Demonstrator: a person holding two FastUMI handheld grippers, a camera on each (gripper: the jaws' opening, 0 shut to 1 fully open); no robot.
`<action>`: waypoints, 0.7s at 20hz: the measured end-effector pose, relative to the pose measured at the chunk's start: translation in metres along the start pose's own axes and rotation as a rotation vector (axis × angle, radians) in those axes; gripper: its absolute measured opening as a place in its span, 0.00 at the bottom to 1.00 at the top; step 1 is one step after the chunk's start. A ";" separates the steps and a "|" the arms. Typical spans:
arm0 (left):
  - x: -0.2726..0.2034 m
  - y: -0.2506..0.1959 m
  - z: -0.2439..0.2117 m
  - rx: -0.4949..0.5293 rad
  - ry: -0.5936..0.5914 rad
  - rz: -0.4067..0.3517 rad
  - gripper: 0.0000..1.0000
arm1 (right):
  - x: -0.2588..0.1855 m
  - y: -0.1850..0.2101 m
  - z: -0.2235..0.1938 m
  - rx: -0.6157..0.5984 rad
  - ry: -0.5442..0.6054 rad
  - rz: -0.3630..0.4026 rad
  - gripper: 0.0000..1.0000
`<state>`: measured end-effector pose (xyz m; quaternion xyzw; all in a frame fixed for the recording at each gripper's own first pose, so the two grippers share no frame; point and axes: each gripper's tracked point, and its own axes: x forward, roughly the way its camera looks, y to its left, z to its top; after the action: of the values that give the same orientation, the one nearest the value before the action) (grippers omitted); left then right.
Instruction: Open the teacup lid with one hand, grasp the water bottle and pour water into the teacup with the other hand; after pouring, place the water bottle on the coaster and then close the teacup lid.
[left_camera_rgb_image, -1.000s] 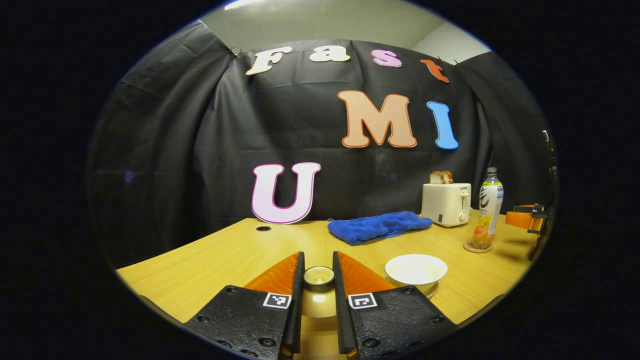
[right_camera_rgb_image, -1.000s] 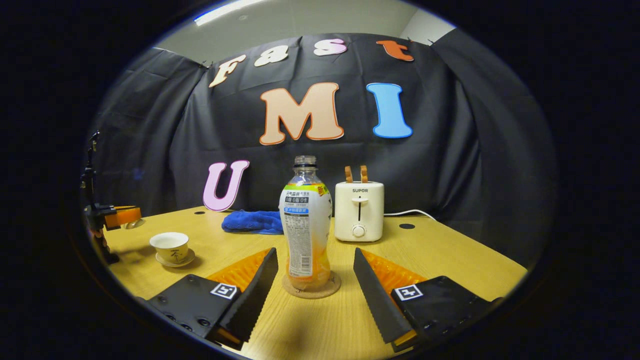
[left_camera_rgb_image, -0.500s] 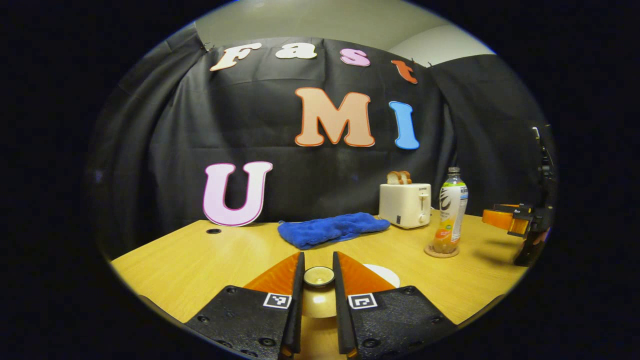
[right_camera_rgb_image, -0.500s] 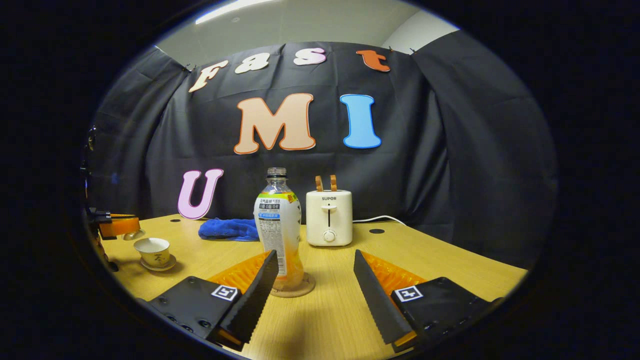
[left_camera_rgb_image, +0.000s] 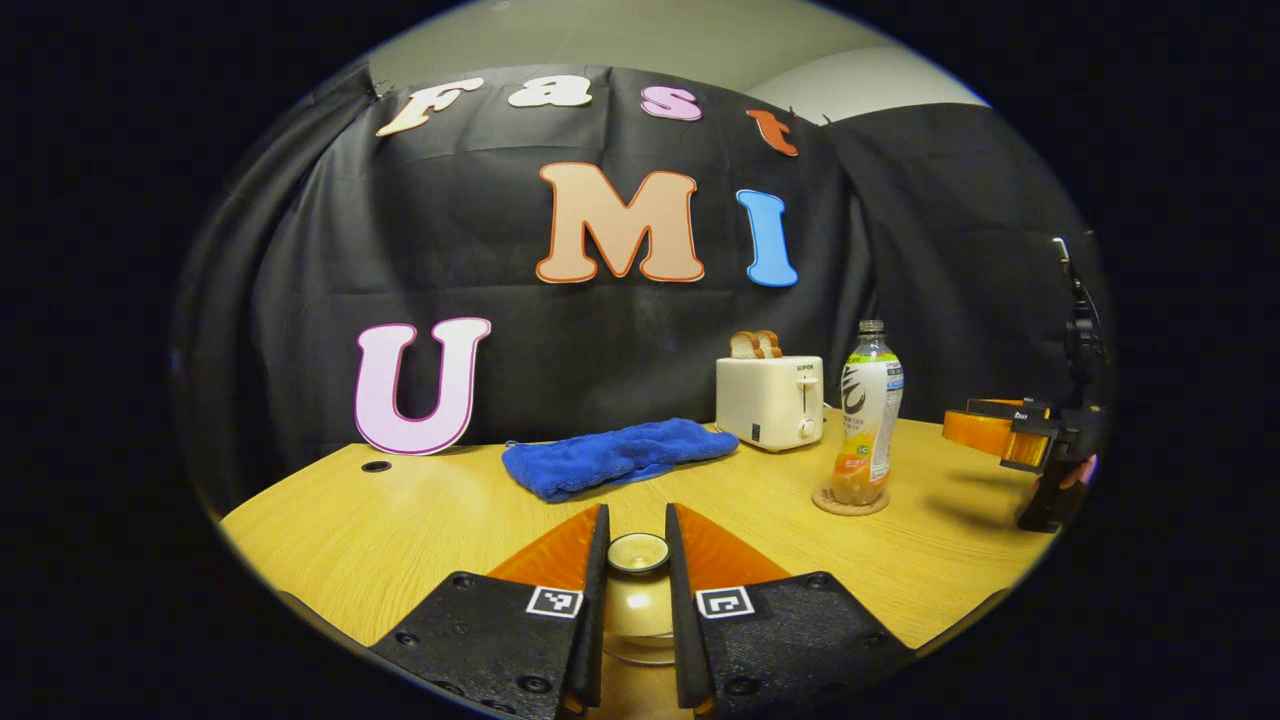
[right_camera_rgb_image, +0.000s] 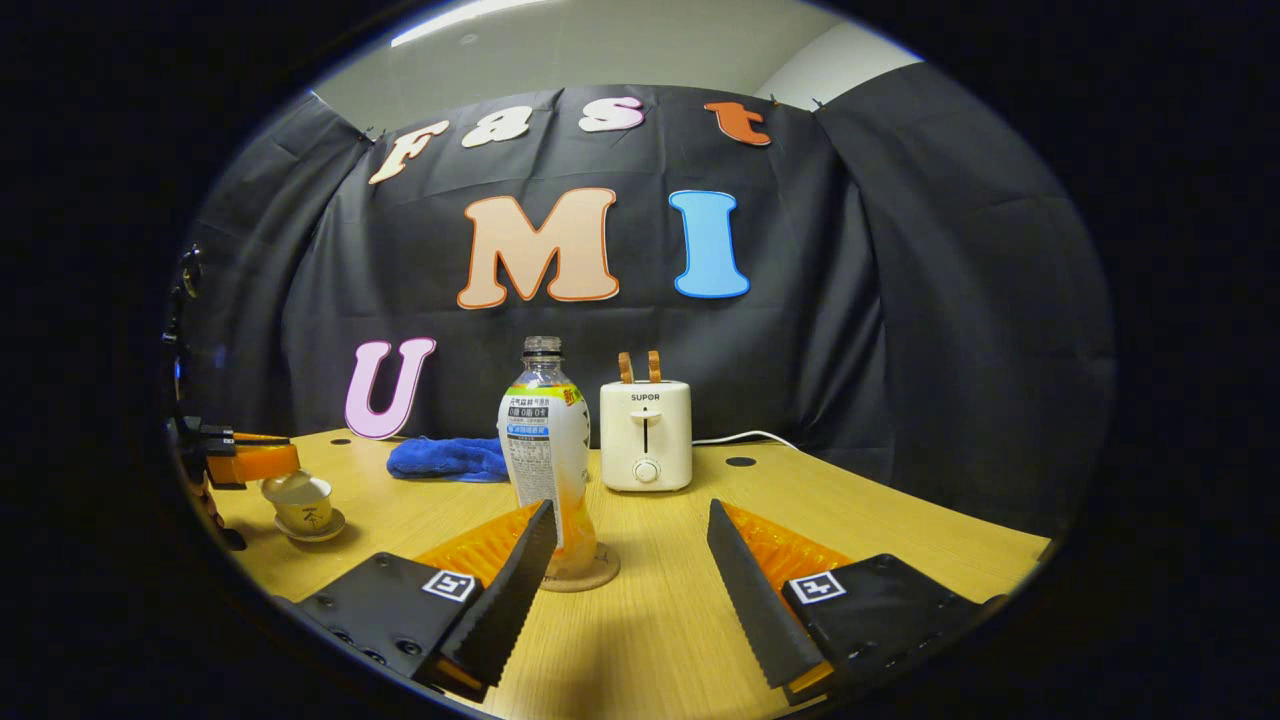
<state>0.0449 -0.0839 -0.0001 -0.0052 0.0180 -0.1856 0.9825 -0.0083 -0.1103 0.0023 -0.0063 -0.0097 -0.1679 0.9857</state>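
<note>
Could go wrong: lid (left_camera_rgb_image: 638, 552), pinched by its knob in the narrowed left gripper (left_camera_rgb_image: 636, 548), lowered off-centre so it clips the teacup (right_camera_rgb_image: 303, 503) rim, tipping cup off saucer; seemingly just above the cup, hard to tell at the right gripper view's edge. Wide wooden table (right_camera_rgb_image: 900, 520) under black cloth wall. Toaster (right_camera_rgb_image: 645, 434), blue towel (left_camera_rgb_image: 615, 456) at back. Bottle (right_camera_rgb_image: 546, 460) upright on coaster (right_camera_rgb_image: 590, 575). Right gripper (right_camera_rgb_image: 630, 520) gaping, holding nothing, bottle just left of the gap.

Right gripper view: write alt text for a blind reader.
An open claw faces a water bottle standing on a coaster on a wooden table. Behind are a toaster and blue towel; far left, a teacup.
</note>
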 end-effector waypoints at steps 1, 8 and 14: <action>0.001 -0.002 -0.003 0.006 0.011 -0.007 0.27 | 0.000 0.000 0.000 0.000 0.000 0.000 0.92; 0.009 -0.012 -0.017 0.052 0.106 -0.052 0.27 | 0.002 0.001 0.000 0.001 0.000 0.005 0.96; 0.007 -0.011 -0.015 0.054 0.098 -0.051 0.39 | 0.003 0.001 -0.001 0.001 0.000 0.007 0.92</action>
<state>0.0470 -0.0973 -0.0153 0.0298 0.0610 -0.2110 0.9751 -0.0056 -0.1107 0.0017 -0.0059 -0.0100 -0.1645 0.9863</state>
